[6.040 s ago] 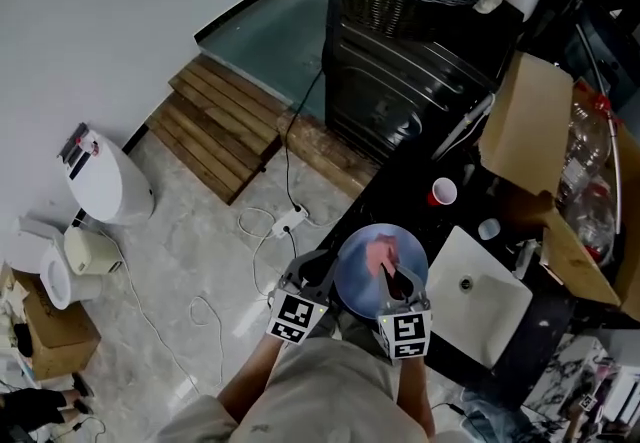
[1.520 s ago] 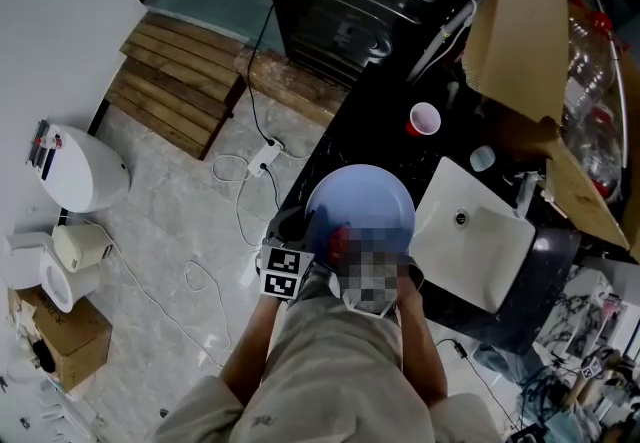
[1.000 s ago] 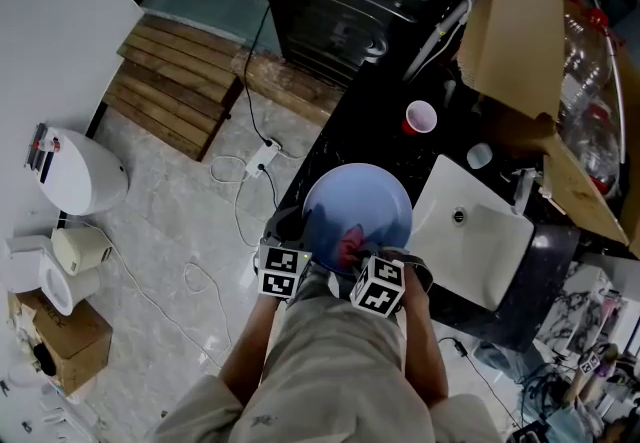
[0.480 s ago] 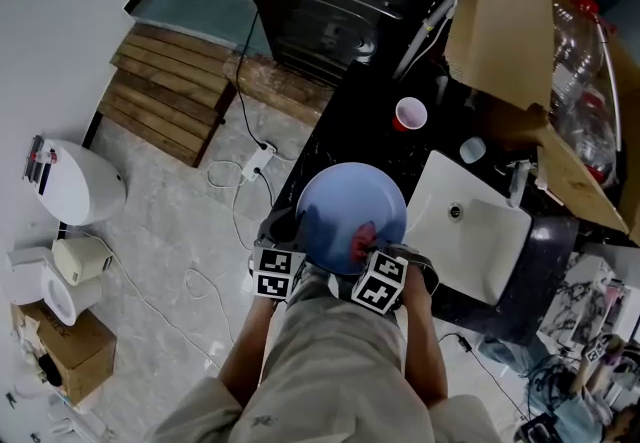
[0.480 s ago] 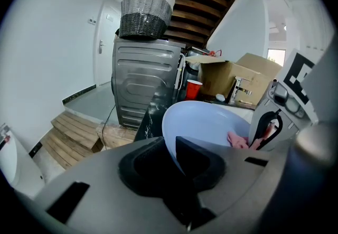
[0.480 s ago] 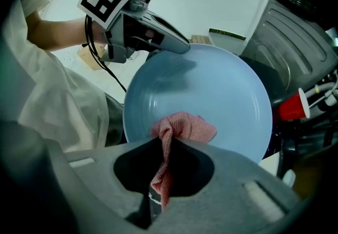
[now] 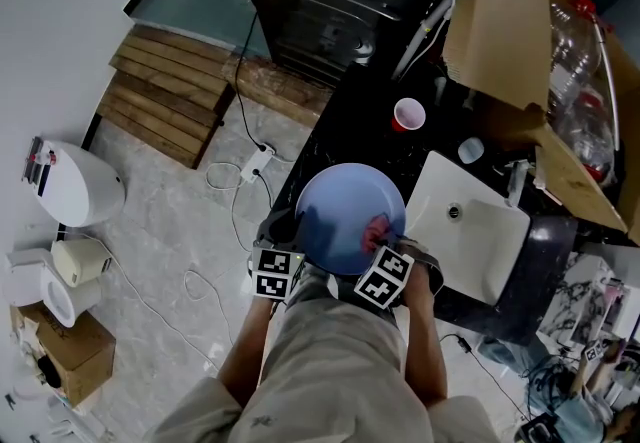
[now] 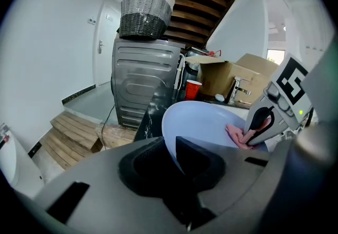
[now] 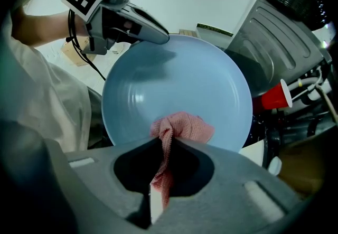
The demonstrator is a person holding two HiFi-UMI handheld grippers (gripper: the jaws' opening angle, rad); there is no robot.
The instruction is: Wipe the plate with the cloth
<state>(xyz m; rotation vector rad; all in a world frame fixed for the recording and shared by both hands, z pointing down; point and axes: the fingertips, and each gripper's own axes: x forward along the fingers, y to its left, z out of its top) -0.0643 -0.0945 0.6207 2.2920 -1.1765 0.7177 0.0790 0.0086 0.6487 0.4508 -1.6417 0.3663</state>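
While the left gripper (image 8: 171, 149) clamps the rim of the plate (image 7: 335, 206) at the counter (image 7: 365, 136) edge, the right gripper (image 9: 161, 146) pinches the cloth (image 9: 182, 127) against its face, mid-wipe; next, probably, a firm sweep across.

Pale blue plate (image 7: 340, 211), pink waffle-textured cloth (image 9: 182, 127), red cup (image 7: 408, 115).

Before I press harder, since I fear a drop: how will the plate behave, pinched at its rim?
The plate looks rigid, so it probably won't flex. Held only by the left claw at one edge, it may pivot under the cloth. Its glossy surface could slip.
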